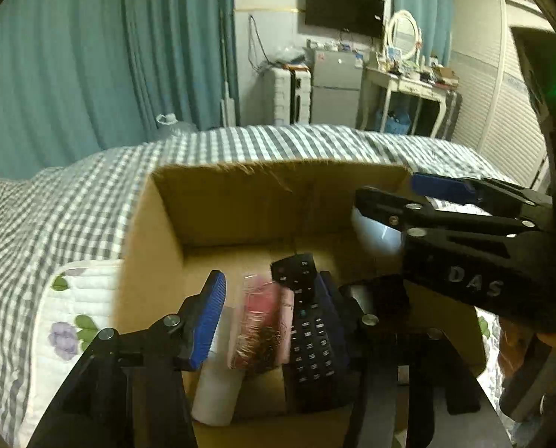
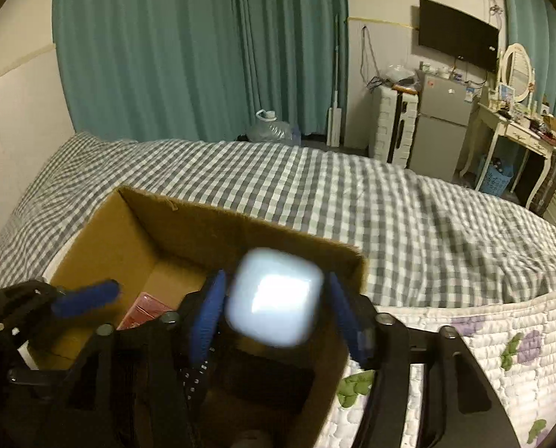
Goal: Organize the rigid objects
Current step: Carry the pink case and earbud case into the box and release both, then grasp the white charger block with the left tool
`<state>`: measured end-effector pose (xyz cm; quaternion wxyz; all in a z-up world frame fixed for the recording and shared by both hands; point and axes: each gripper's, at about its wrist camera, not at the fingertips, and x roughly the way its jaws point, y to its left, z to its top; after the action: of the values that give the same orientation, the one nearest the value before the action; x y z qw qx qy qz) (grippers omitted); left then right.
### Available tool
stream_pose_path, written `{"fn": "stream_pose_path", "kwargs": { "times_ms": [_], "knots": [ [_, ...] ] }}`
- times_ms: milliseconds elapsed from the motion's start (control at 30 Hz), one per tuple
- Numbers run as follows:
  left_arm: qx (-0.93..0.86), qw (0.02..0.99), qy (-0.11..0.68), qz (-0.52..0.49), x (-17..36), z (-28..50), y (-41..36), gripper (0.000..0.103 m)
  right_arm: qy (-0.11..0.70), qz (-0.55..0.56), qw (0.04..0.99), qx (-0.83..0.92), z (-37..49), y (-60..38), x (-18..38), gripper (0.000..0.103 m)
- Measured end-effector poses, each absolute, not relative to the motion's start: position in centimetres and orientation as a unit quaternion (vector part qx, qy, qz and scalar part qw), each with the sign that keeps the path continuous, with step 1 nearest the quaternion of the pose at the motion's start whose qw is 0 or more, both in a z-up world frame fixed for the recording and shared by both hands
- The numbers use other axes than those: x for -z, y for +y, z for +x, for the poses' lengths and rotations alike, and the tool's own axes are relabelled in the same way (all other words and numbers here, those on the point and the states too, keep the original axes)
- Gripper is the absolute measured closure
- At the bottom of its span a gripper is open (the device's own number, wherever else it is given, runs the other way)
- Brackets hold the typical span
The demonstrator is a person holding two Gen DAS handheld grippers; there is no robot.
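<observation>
An open cardboard box [image 1: 154, 224] stands on the bed; it also shows in the right wrist view [image 2: 128, 231]. Inside lie a black remote control [image 1: 307, 321], a pink packet [image 1: 259, 324] and a white cylinder [image 1: 218, 388]. My left gripper [image 1: 274, 317] is open above these things, and the remote lies against its right finger. My right gripper [image 2: 274, 313] hangs over the box's right side; a blurred white rounded-square object [image 2: 276, 300] sits between its open fingers with gaps on both sides. That object also shows in the left wrist view [image 1: 375, 233].
The box rests on a grey checked bedspread [image 2: 352, 194]. A white floral quilt [image 2: 483, 339] lies beside the box at the near edge. Teal curtains, a small fridge [image 2: 442, 127] and a dressing table stand beyond the bed.
</observation>
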<state>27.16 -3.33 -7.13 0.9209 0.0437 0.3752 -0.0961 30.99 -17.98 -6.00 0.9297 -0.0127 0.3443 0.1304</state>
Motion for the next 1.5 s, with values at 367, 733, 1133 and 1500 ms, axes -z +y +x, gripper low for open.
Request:
{"fn": "stream_pose_path", "kwargs": {
  "times_ms": [367,733,1133,1500],
  "knots": [
    [0.069,0.936,0.345,0.025,3.6,19.2,-0.7,0.043,0.300,0.009,0.949,-0.099,20.4,-22.7,3.3,0.016],
    [0.063,0.902,0.426,-0.021,10.7,12.6,1.9,0.043,0.364,0.002,0.927,-0.096,13.9,-22.8,8.3,0.015],
    [0.033,0.881,0.468,0.059,15.7,11.8,-0.2,0.042,0.390,-0.018,0.913,-0.114,13.8,-21.0,10.4,0.015],
    [0.025,0.863,0.500,0.066,17.9,11.8,-0.5,0.045,0.400,-0.017,0.909,-0.114,14.0,-20.9,10.7,0.015]
  ]
}}
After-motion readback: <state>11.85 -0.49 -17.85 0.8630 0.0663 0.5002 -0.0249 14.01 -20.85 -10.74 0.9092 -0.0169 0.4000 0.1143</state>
